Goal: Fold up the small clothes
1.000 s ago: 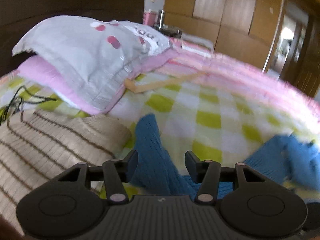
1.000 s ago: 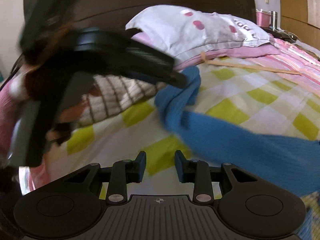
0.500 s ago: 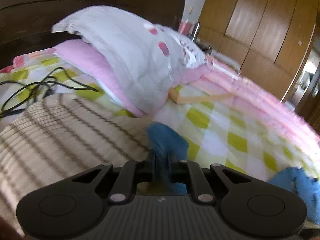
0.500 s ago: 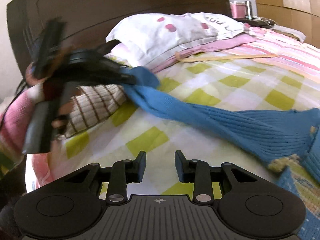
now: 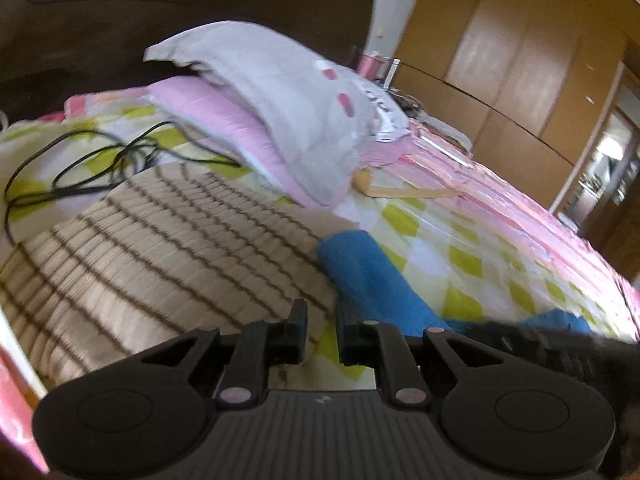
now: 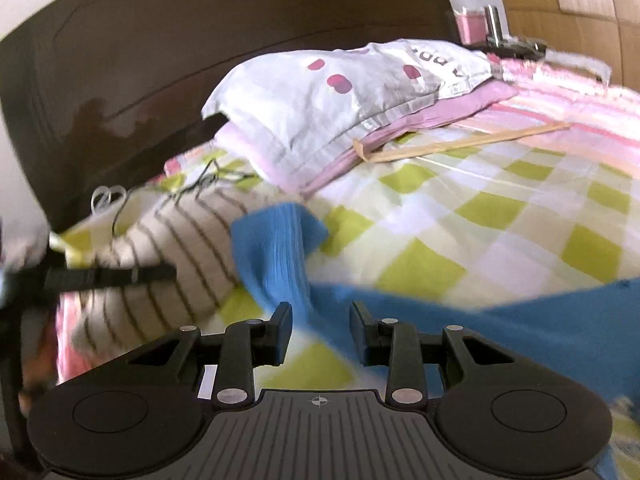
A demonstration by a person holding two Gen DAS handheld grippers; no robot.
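Note:
A blue knitted garment (image 5: 372, 276) lies on the checked bedspread, its sleeve stretched toward a beige striped sweater (image 5: 160, 248). My left gripper (image 5: 321, 318) is open a little and empty, its tips just behind the sleeve's end. My right gripper (image 6: 321, 320) is open, with the blue sleeve (image 6: 280, 248) lying between and ahead of its jaws, not pinched. The blue body spreads to the right in the right wrist view (image 6: 500, 320). The left gripper shows as a dark bar at the left of that view (image 6: 108, 276).
A white pillow (image 5: 288, 120) on a pink pillow (image 5: 224, 120) lies by the dark headboard (image 5: 200, 20). Black cables (image 5: 100, 160) lie behind the striped sweater. A wooden stick (image 6: 460, 142) lies on the bedspread (image 6: 500, 216). Wooden wardrobes (image 5: 520, 60) stand at the far right.
My left gripper was shut on the blue sleeve, carried it toward the striped sweater, then opened and let it drop. My right gripper moved in over the sleeve.

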